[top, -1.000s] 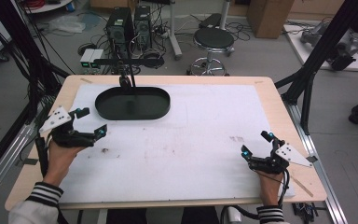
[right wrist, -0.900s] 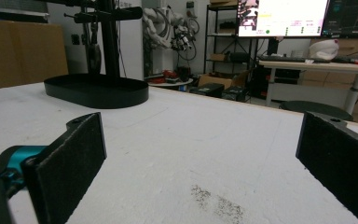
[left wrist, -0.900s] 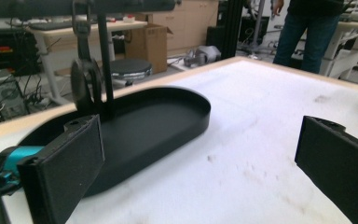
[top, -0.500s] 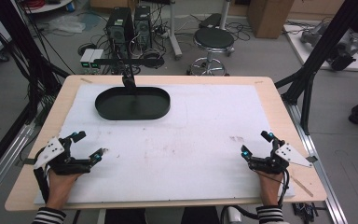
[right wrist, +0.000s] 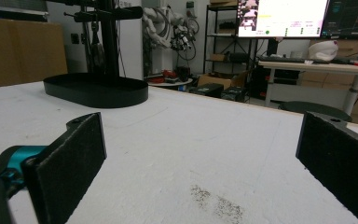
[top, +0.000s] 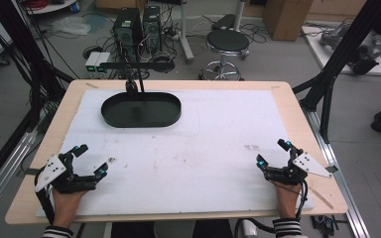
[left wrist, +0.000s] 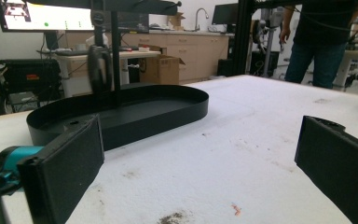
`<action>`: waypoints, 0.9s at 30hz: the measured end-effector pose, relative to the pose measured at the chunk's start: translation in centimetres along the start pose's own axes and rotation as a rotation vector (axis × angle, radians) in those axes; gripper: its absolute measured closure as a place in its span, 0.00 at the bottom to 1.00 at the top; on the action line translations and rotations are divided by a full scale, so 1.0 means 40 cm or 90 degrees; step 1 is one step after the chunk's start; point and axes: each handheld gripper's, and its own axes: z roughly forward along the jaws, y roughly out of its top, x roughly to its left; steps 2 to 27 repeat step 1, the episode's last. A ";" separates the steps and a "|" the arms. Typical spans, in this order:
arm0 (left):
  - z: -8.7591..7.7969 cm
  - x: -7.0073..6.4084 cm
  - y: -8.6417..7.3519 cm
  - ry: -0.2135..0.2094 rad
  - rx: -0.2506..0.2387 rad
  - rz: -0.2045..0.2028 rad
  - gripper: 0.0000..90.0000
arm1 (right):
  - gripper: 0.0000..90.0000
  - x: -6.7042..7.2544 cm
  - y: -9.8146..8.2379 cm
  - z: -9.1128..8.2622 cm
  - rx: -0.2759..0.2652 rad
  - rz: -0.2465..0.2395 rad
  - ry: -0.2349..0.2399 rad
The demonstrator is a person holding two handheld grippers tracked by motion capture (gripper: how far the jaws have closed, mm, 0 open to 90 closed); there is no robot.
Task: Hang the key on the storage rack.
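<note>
High view, black tray (top: 142,110) well beyond left gripper (top: 90,160)

black tray (top: 141,110) far-left, mat (top: 218,148) open

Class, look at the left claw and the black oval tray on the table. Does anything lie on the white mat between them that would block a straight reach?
Nothing visible does. Only bare white mat with faint stains lies between the open left claw and the black oval tray.
</note>
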 end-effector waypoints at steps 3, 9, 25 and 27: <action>-0.001 -0.001 0.000 -0.002 -0.001 0.004 0.02 | 0.00 0.000 0.000 0.000 0.000 0.000 0.000; -0.001 -0.001 0.000 -0.002 -0.001 0.004 0.02 | 0.00 0.000 0.000 0.000 0.000 0.000 0.000; -0.001 -0.001 0.000 -0.002 -0.001 0.004 0.02 | 0.00 0.000 0.000 0.000 0.000 0.000 0.000; -0.001 -0.001 0.000 -0.002 -0.001 0.004 0.02 | 0.00 0.000 0.000 0.000 0.000 0.000 0.000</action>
